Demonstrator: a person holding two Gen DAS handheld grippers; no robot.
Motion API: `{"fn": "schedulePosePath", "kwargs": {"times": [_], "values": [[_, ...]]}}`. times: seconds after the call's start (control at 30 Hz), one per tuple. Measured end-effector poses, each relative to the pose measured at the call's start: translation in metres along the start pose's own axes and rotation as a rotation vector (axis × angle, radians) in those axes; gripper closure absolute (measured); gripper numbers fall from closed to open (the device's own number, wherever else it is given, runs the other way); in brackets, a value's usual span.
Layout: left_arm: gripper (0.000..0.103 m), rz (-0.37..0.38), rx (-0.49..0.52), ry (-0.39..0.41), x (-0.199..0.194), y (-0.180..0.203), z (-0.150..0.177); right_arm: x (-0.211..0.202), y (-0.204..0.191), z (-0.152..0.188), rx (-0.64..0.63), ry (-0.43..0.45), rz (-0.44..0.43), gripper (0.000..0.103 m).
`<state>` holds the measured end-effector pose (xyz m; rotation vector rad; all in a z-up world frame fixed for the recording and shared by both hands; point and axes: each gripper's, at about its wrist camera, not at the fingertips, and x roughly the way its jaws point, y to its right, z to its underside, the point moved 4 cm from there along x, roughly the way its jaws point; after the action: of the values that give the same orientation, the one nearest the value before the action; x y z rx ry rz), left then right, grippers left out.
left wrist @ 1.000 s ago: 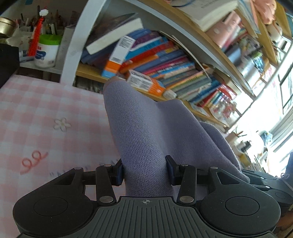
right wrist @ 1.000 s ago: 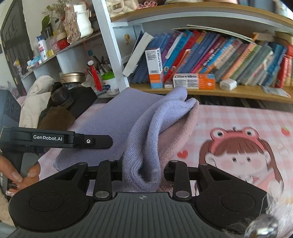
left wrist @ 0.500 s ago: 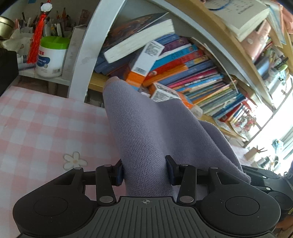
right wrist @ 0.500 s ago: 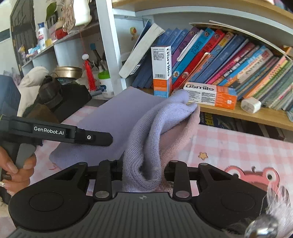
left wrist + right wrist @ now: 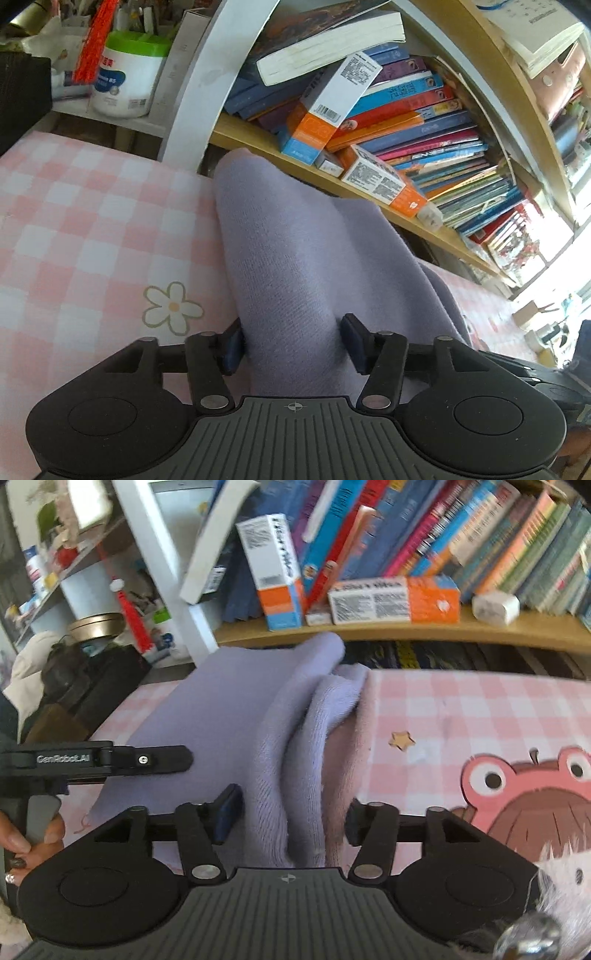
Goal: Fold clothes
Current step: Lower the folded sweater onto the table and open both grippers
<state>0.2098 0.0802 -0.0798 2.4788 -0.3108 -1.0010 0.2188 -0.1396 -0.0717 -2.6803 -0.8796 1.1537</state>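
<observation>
A lavender knit garment (image 5: 295,258) lies stretched over the pink checked cloth (image 5: 81,229), reaching toward the bookshelf. My left gripper (image 5: 291,347) is shut on its near edge, fabric bunched between the jaws. In the right wrist view the same garment (image 5: 221,701) shows folded layers with a pinkish inner side. My right gripper (image 5: 291,816) is shut on that bunched fold. The left gripper's body (image 5: 96,758) shows at the left of the right wrist view, held by a hand.
A wooden bookshelf (image 5: 369,188) packed with books and toothpaste boxes (image 5: 391,600) runs along the far edge. A white upright post (image 5: 207,74), a green-lidded jar (image 5: 125,77) and dark clutter (image 5: 74,686) stand at the left. A frog print (image 5: 535,794) marks the cloth.
Both grippers have moved forward toward the bookshelf with the garment still held; the shelf and boxes appear larger and closer, and the garment's far edge now reaches the shelf base.
</observation>
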Motion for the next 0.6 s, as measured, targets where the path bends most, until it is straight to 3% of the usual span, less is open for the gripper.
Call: {"fn": "schedulePosePath", "kwargs": {"times": [0.13,0.6], "values": [[0.038,-0.042,0.011,0.01,-0.006,0.002,0.002,-0.004,0.003,0.002,0.019,-0.007,0.058,0.028],[0.025,-0.213,0.092,0.067,-0.065,0.029,0.031,-0.071,-0.011,0.023,-0.018,0.076,0.242,0.016]]}}
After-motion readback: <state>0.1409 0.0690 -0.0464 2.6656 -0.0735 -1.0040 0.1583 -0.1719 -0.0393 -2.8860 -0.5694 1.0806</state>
